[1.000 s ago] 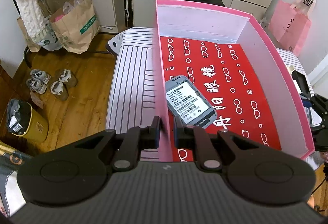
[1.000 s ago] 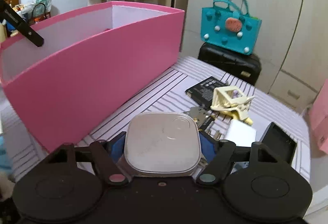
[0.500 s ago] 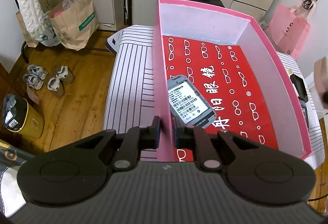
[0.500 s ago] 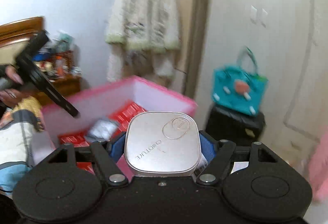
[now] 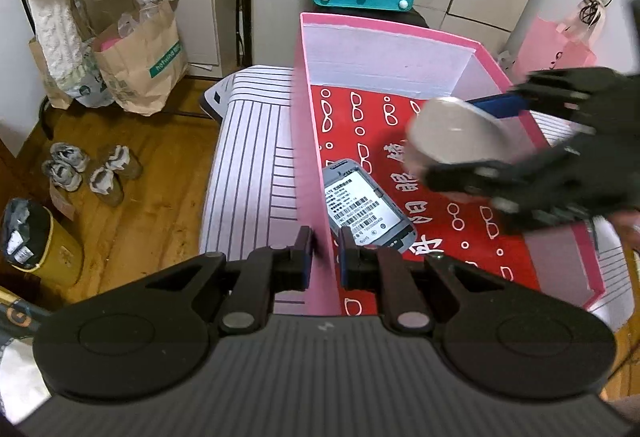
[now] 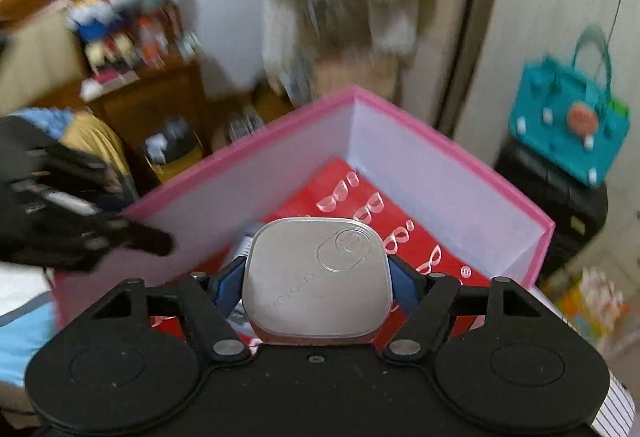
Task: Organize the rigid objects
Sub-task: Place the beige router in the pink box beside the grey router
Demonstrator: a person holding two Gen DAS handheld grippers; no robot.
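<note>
Pinching the near-left wall of the tall pink cardboard box with the red printed floor [image 5: 308, 141], left gripper [image 5: 323, 261] nearly closed, one finger outside and one inside, bracing the box on the striped white surface [image 5: 252, 141]. Lying on the red floor just ahead of those fingers: a grey phone with a barcode label [image 5: 366, 209], long axis running away and slightly leftward. Hanging above the box's right half, right gripper [image 6: 318, 277] clamping both sides of a flat silver rounded-square device [image 6: 318, 277], broad face up. Sitting directly beneath and right of the phone: open red floor, likely the drop spot, calling for a straight descent clear of the phone.
</note>
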